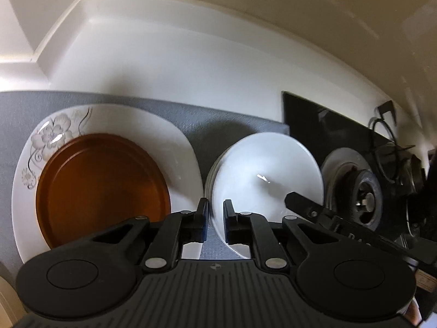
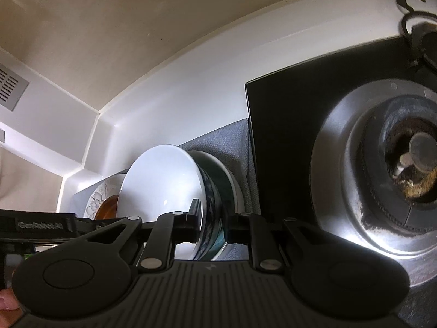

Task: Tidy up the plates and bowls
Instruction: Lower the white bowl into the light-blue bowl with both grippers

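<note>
Left wrist view: a white surface [image 1: 169, 63] fills the upper half of the frame, with a grey mat [image 1: 218, 120] across the middle. On the mat at left lies a white floral plate [image 1: 153, 128] with a brown plate [image 1: 101, 186] on top of it. Just right of it, at centre, stands a stack of white bowls [image 1: 262, 169], and a black hob [image 1: 308, 114] with a burner [image 1: 366, 199] sits at the right edge. The left hand-held gripper [image 1: 215, 213] at lower centre has its jaws nearly pressed together on the near left rim of the bowl stack; whether the pads truly bite the rim I cannot tell. The right hand-held gripper's finger reaches in from the lower right over the top bowl.

Right wrist view: the hob [image 2: 284, 125] and burner [image 2: 404, 169] take up the right half. The bowl stack [image 2: 161, 180] sits at lower centre on the mat [image 2: 232, 142], showing a white top bowl, a dark blue patterned one and a green one beneath. The right hand-held gripper [image 2: 211, 218] pinches the near rims of the stack between its fingers. The floral plate [image 2: 98, 199] and brown plate [image 2: 109, 207] peek out at the stack's left.
</note>
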`<state>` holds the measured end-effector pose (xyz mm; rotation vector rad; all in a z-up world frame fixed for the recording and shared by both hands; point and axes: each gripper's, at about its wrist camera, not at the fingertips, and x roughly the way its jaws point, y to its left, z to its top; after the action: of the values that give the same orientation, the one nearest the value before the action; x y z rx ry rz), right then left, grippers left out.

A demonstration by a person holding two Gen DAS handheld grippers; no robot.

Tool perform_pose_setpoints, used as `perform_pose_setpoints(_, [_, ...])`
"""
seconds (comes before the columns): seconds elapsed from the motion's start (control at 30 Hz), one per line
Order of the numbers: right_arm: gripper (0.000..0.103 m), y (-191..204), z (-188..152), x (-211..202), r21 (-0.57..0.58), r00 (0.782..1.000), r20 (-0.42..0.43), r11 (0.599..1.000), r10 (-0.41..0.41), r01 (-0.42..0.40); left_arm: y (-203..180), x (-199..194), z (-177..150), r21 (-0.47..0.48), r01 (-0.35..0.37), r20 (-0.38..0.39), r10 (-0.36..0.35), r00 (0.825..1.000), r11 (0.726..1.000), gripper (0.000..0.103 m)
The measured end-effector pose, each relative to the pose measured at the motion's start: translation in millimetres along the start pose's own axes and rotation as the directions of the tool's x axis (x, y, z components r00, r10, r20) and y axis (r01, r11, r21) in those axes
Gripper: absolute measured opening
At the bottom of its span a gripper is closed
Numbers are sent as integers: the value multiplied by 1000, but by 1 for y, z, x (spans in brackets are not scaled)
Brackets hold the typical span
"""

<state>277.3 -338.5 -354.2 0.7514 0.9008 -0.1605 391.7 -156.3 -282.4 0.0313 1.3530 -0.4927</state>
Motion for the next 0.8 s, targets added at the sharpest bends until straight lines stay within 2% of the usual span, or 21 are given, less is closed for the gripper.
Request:
perform_pose_setpoints(0.07, [18, 1, 2, 0, -14, 1000, -4, 1000, -4, 4, 1, 4, 0, -18, -8, -7, 8, 1000, 1000, 6])
perform_pose_setpoints(0.33, [22, -2, 10, -3, -31, 999, -35, 999, 17, -18, 2, 7, -1, -20, -12, -2, 12, 1000, 1000, 6])
perform_pose_setpoints(0.47, [26, 3, 11, -9, -44, 999, -50, 999, 9, -11, -2, 4, -2, -5, -31, -4, 31, 1000, 1000, 7])
perform_pose_setpoints(0.8, [27, 3, 11, -23, -54, 997, -77, 999, -6, 2, -15, 5, -4, 40, -50, 3, 50, 999, 998, 7])
